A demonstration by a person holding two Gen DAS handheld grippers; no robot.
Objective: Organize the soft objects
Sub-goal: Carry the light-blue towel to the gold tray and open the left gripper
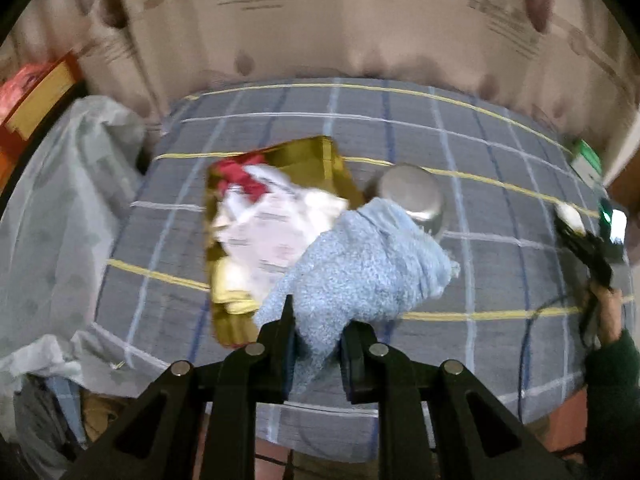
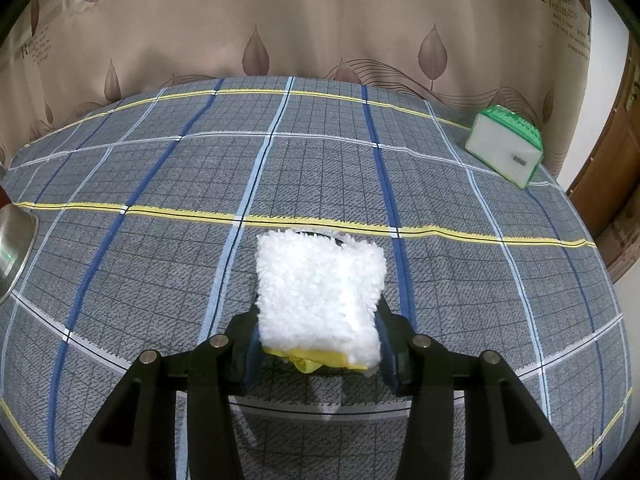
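My left gripper (image 1: 316, 320) is shut on a fluffy light-blue cloth (image 1: 360, 264) and holds it above the plaid table, beside a gold box (image 1: 304, 156). The box holds white and red soft items (image 1: 264, 208). My right gripper (image 2: 318, 312) is shut on a fluffy white pad (image 2: 320, 284) with a yellow underside and holds it just over the plaid tablecloth (image 2: 160, 184). The right gripper also shows at the far right of the left wrist view (image 1: 576, 228).
A metal bowl (image 1: 412, 192) sits behind the blue cloth; its rim also shows at the left edge of the right wrist view (image 2: 12, 240). A green-and-white box (image 2: 506, 148) lies at the table's far right. A curtain hangs behind. Plastic bags (image 1: 60, 200) lie to the left.
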